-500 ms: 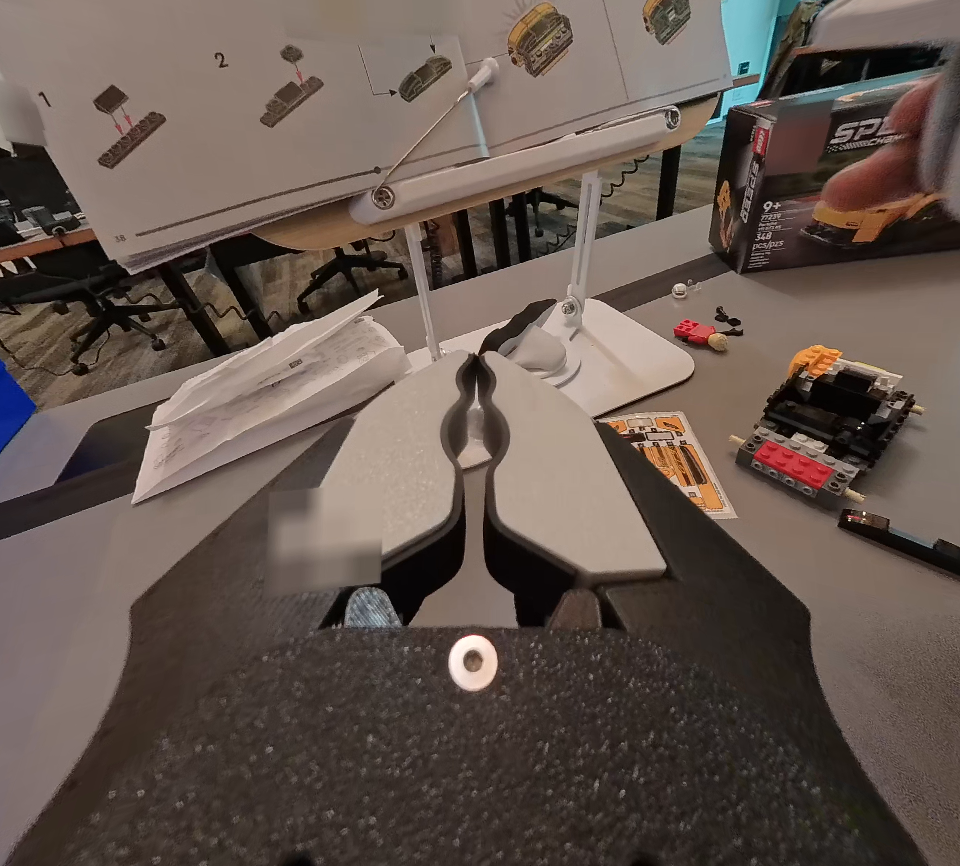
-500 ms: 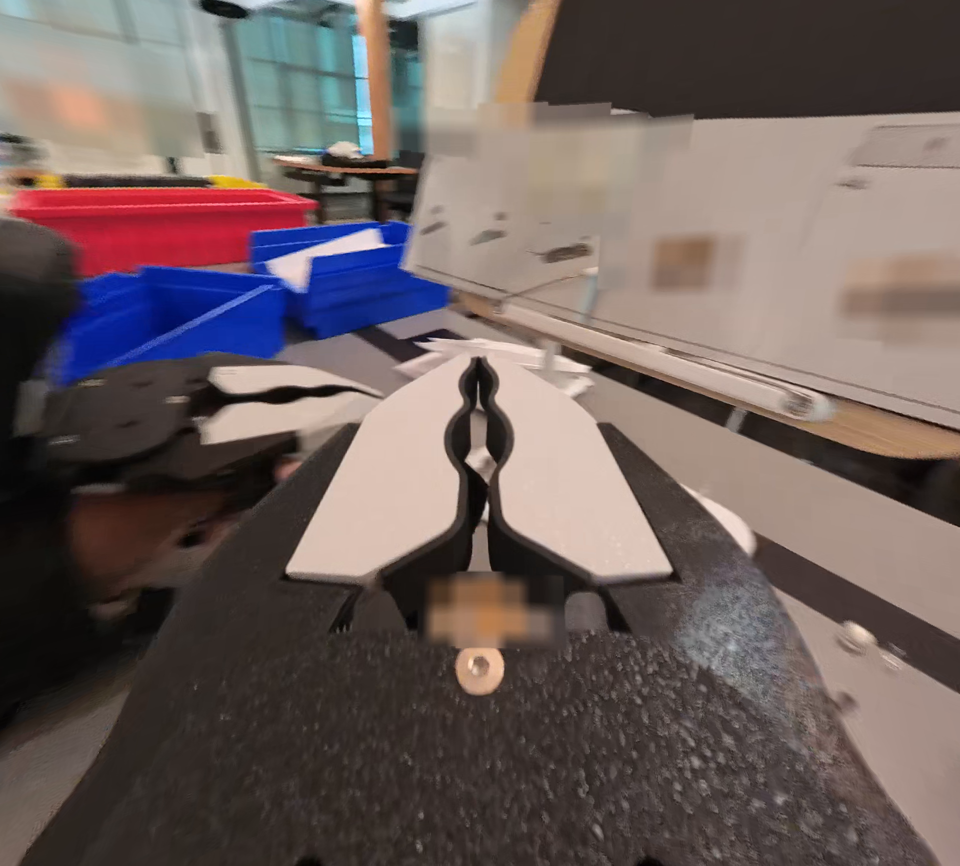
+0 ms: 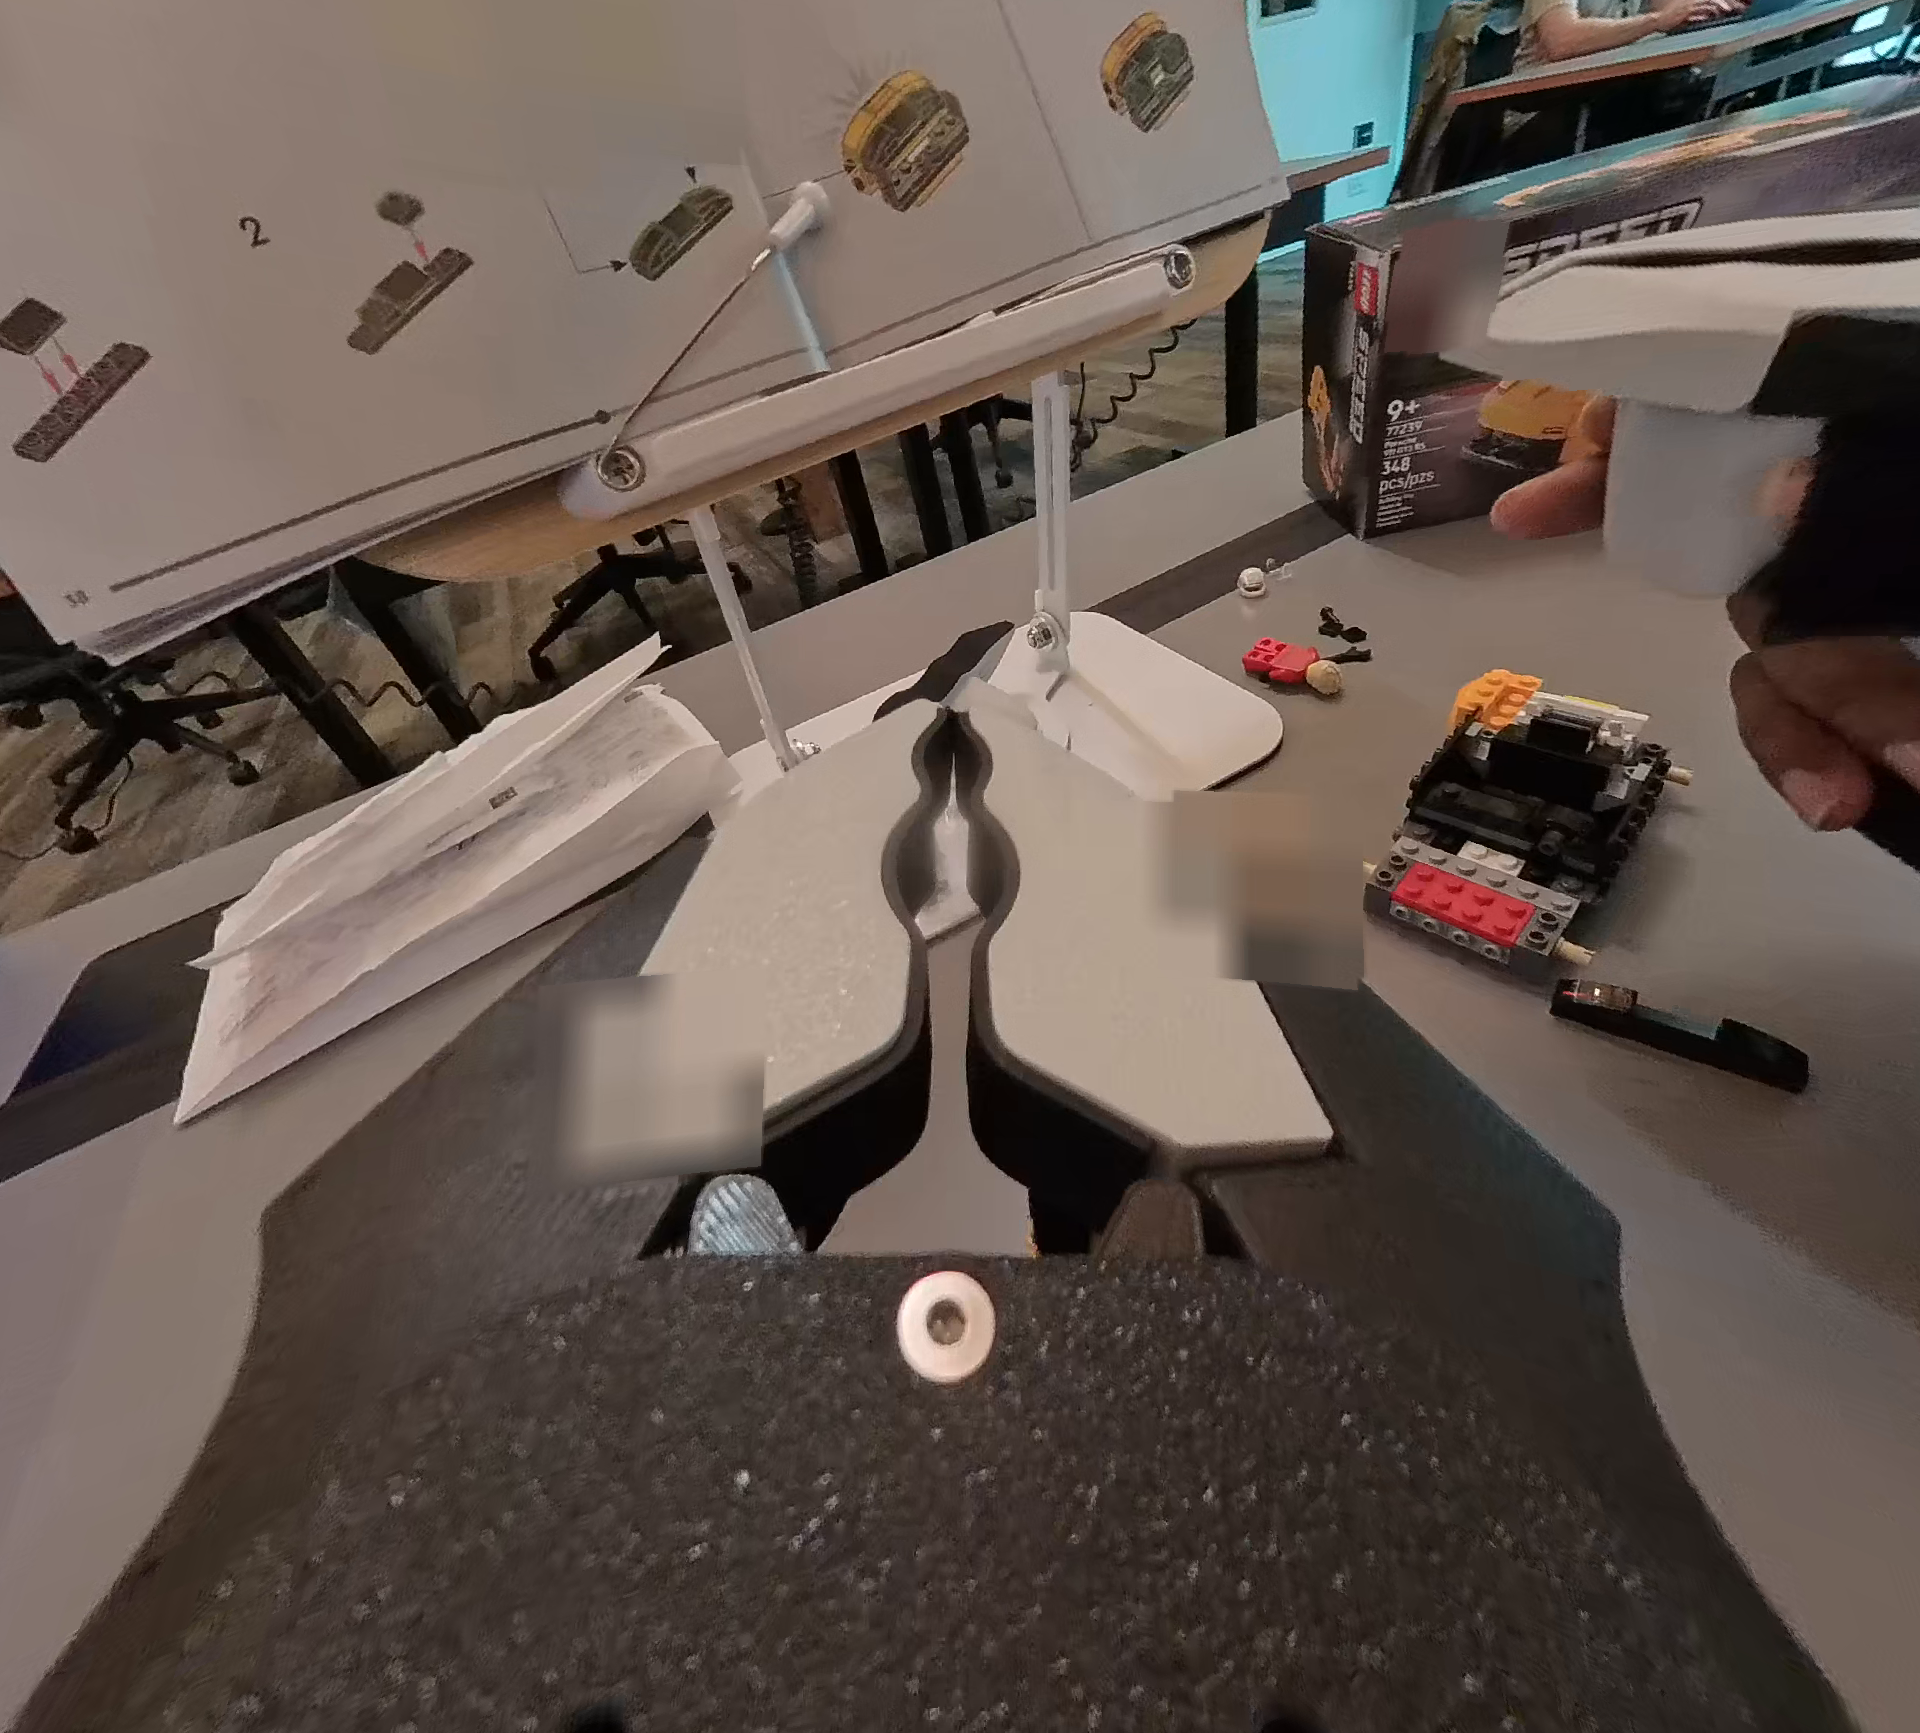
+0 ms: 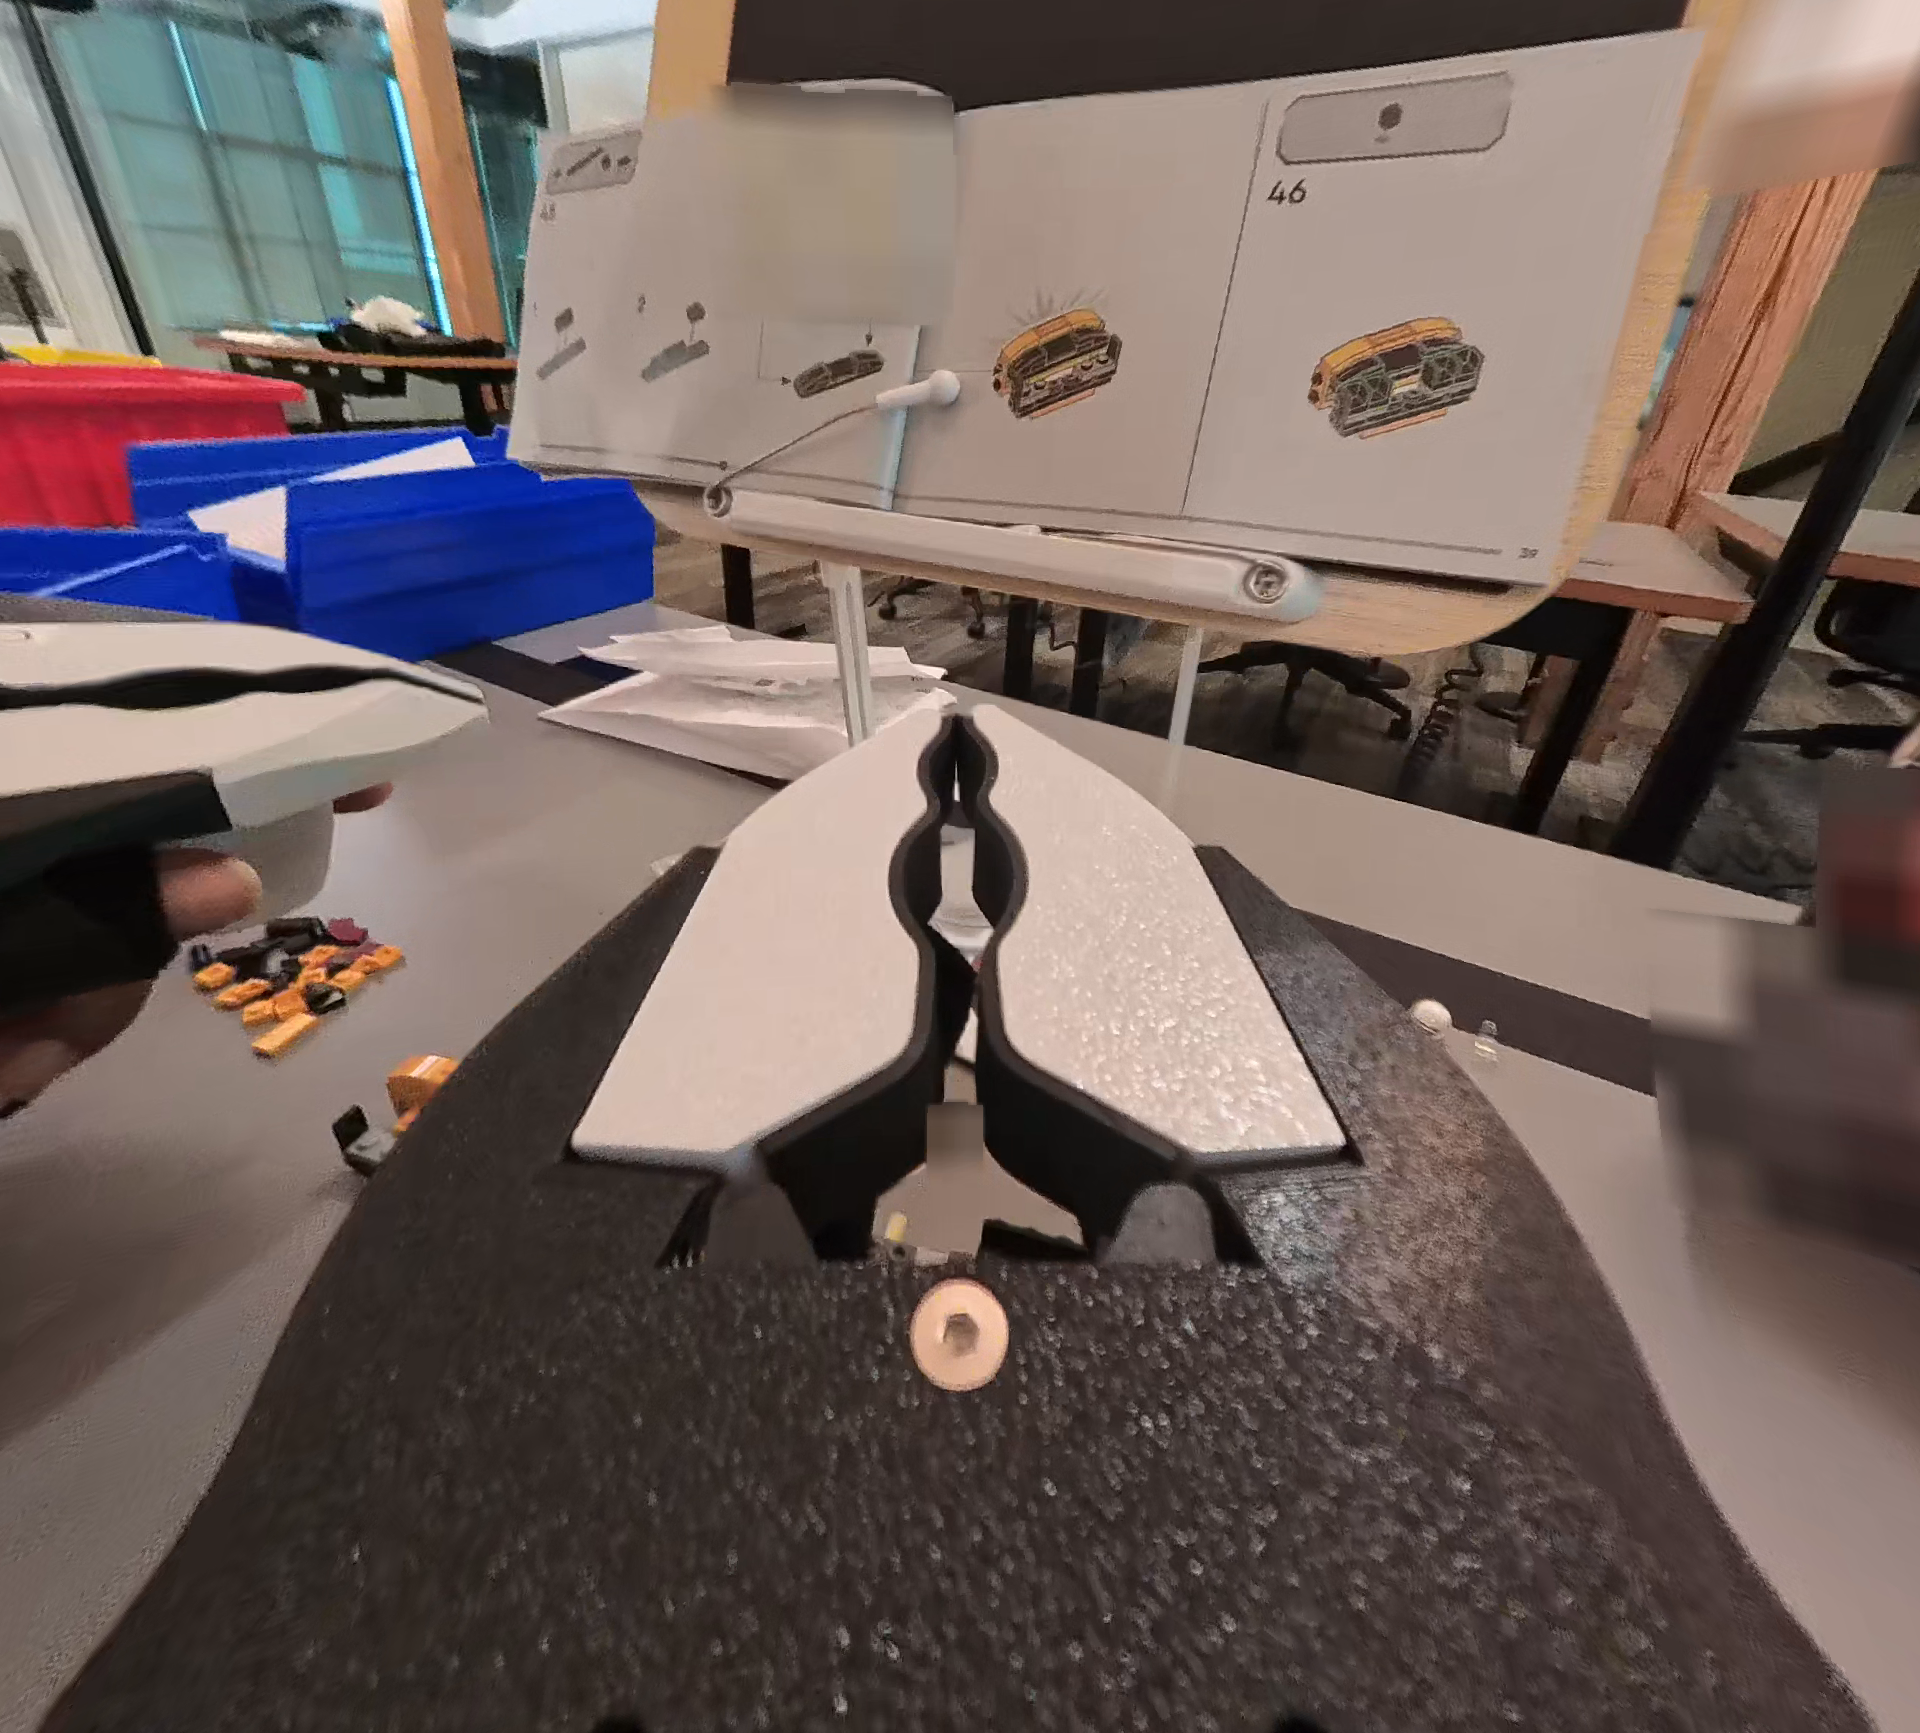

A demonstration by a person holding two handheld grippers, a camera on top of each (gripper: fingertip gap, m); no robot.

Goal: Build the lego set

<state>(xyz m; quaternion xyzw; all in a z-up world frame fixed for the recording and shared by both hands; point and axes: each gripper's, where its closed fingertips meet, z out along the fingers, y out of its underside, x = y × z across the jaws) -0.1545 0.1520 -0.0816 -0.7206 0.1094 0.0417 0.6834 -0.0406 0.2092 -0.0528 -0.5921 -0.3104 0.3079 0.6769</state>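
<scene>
A folded white paper booklet [image 3: 457,852] lies at the table's left. The left gripper [image 3: 951,727] hovers with its grey fingers pressed together, empty. Right of it sits the half-built black, red and orange brick car [image 3: 1512,826] on the grey table [image 3: 1558,1268]. The right gripper [image 4: 961,727] is likewise closed and empty, facing the open instruction booklet [image 4: 1091,312] on its white stand.
</scene>
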